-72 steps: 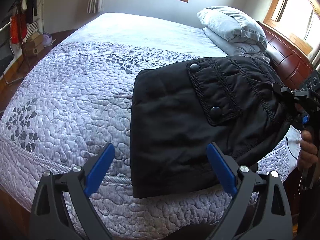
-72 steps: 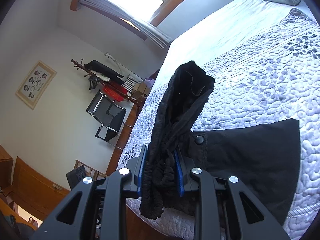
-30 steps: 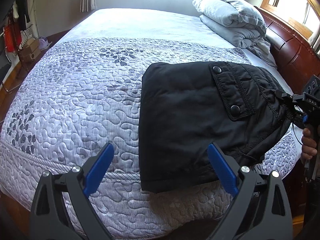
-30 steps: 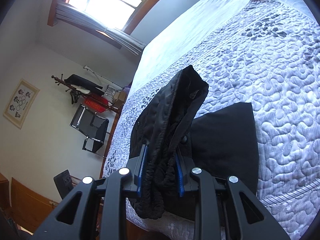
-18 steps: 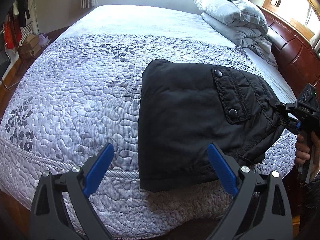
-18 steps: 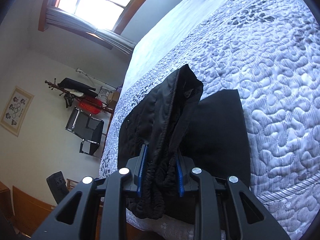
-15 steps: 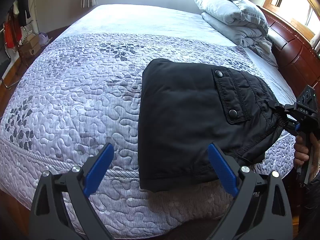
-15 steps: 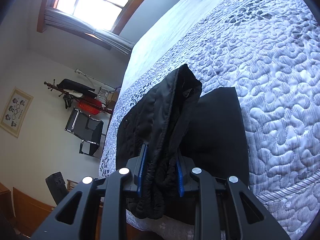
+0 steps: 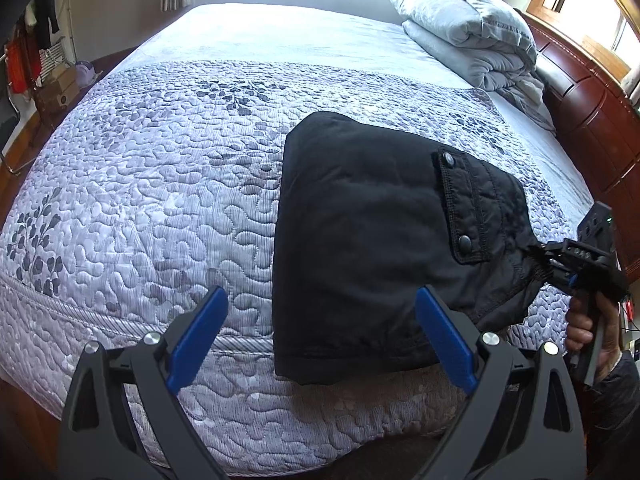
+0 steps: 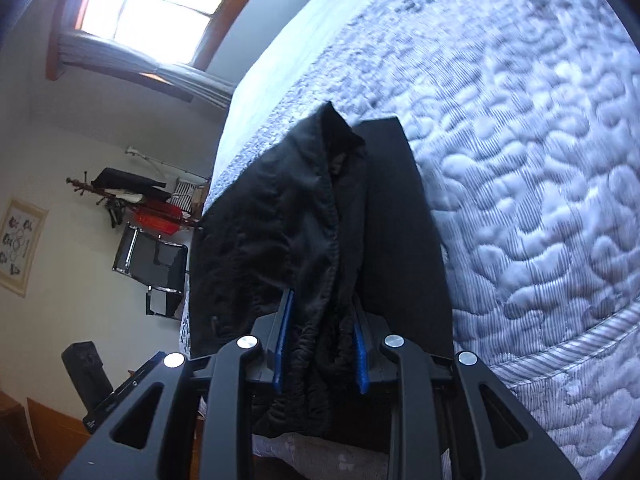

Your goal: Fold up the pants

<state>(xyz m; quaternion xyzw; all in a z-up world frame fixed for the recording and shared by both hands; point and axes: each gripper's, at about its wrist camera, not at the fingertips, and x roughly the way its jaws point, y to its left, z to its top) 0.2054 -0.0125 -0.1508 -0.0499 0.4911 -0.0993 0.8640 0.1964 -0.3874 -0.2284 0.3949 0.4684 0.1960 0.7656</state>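
Observation:
Black pants (image 9: 360, 240) lie folded on the quilted bed (image 9: 140, 200), with a snap-button pocket flap facing up. My right gripper (image 9: 550, 266) is shut on the elastic waistband at the right edge of the bed. In the right wrist view the bunched waistband (image 10: 316, 280) sits between the blue pads of the right gripper (image 10: 320, 340), and the folded layer lies flat beyond it. My left gripper (image 9: 320, 336) is open and empty, hovering above the bed's near edge in front of the pants.
A folded grey duvet (image 9: 468, 36) lies at the head of the bed by the wooden headboard (image 9: 592, 120). A coat rack (image 10: 132, 196) and a black chair (image 10: 152, 260) stand by the far wall.
My right gripper has lowered the held waistband toward the bed's right edge, so the top layer lies flatter. The left gripper has stayed open and in place.

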